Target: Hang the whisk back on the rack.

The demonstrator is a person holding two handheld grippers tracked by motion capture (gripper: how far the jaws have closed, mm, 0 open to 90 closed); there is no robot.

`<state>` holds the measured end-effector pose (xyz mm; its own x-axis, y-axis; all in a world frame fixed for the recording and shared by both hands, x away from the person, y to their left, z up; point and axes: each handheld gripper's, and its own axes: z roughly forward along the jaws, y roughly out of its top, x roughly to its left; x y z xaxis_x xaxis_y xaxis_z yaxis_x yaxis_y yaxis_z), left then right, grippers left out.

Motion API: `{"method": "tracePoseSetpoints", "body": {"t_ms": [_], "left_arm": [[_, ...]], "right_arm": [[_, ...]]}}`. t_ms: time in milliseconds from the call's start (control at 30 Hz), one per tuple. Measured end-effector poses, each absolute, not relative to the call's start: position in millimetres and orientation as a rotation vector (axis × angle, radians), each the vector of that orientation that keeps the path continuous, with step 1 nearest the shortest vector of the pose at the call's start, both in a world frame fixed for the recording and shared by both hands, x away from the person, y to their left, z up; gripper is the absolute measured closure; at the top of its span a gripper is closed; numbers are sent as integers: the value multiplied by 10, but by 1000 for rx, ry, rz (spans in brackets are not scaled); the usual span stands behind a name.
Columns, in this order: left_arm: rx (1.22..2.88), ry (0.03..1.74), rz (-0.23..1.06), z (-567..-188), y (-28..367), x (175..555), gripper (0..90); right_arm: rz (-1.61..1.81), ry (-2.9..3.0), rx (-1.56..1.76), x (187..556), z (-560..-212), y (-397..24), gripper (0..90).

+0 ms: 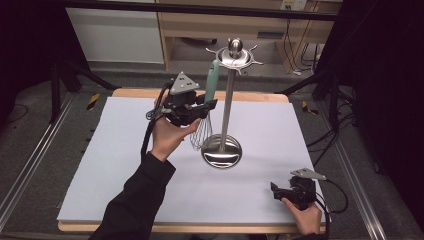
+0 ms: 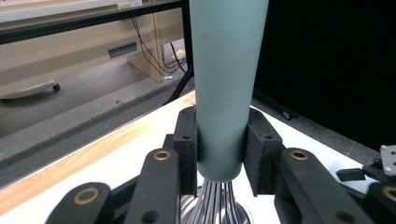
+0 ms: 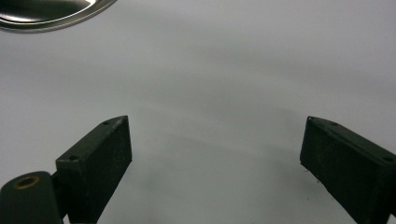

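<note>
White sheet [image 1: 125, 165] on wooden table [image 1: 250, 96], left gripper [image 2: 221, 154] clamped on whisk [image 2: 224, 93], right gripper [image 3: 215, 158] apart

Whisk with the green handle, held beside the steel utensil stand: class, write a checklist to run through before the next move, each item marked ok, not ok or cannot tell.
1. Left tool clamped on the wire whisk with the pale green handle: ok, both pads press the handle's lower end.
2. Whisk upright: ok, handle up and wires down.
3. Handle top level with the hook ring of the polished steel utensil stand: ok.
4. Whisk already hung on a hook: cannot tell.
5. Stand's round base flat on the white table: ok.
6. Right tool out of the way: ok, open, low near the table's front edge.
</note>
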<state>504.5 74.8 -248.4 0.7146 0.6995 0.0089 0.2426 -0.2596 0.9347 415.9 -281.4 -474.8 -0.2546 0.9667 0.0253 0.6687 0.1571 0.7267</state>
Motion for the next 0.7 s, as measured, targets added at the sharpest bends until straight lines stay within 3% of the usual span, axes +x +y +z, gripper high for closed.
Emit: {"method": "tracePoseSetpoints", "body": {"t_ms": [400,700], "left_arm": [[1790,688,574,-2540,724,5127,684],[1778,716,527,-2567,698,5108,680]], "right_arm": [[877,1996,1539,4162,-4751,-2816,94],[877,1997,1539,4163,-4752,-2816,94]]}}
